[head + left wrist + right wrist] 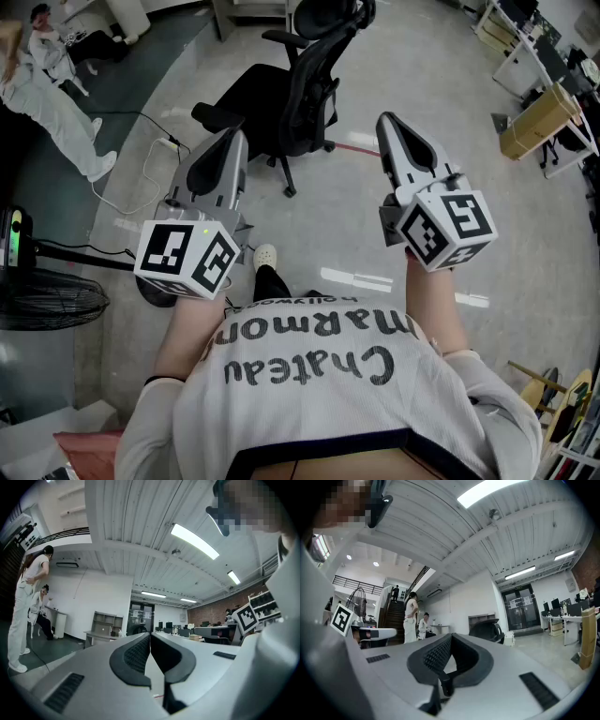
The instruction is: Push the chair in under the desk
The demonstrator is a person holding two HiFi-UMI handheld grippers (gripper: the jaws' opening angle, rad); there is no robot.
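Black chair (314,89), pale grey floor (422,56), white shirt (309,412) with black lettering (309,364)

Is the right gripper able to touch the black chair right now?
Probably not yet: the right gripper hangs short of the chair, with bare floor between. Nothing blocks the way, though.

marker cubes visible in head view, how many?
2. The left cube sits on the left claw, lower left; the right cube on the right claw, right of centre.
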